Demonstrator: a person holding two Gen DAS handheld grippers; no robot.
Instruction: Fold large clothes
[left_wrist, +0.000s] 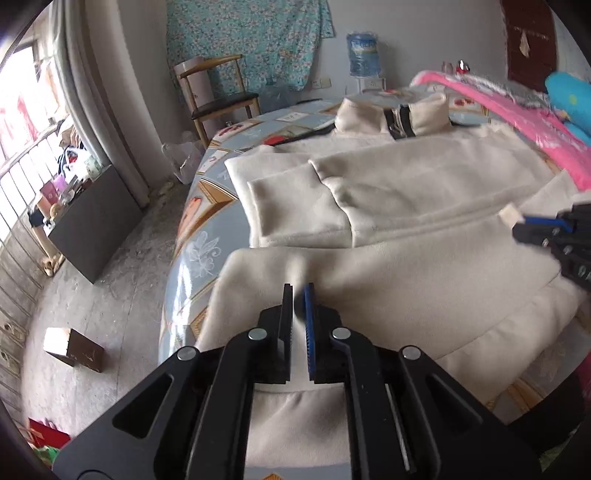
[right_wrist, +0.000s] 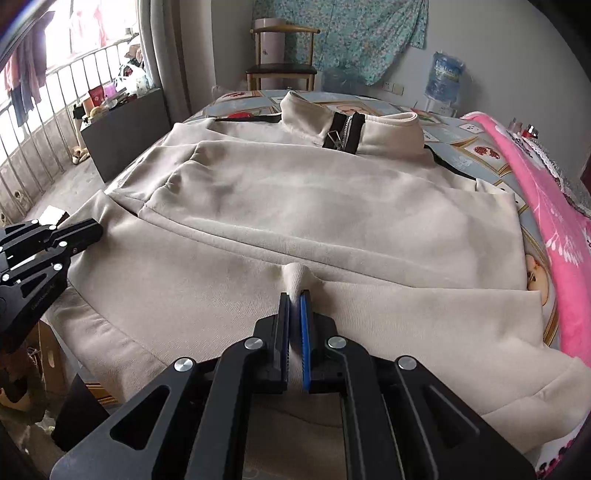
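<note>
Pinching a raised pleat of cloth near the bed's near edge, the left gripper (left_wrist: 298, 291) has its jaws almost together on the hem of the cream-coloured zip-up fleece jacket (left_wrist: 406, 192). The right gripper (right_wrist: 295, 297) likewise nips a small ridge of the same hem, its jaws pressed tight on the fabric. Each gripper shows at the side of the other's view. The jacket lies spread across the bed with the patterned blue-and-gold sheet (left_wrist: 199, 236), sleeves folded in over the chest, its stand-up collar with the black-taped zip (right_wrist: 343, 134) toward the far edge. A bright pink blanket (right_wrist: 554, 206) runs along the bed's right edge. Beyond the far edge stand a wooden chair (right_wrist: 282, 55) and a blue water bottle (right_wrist: 445, 79).
</note>
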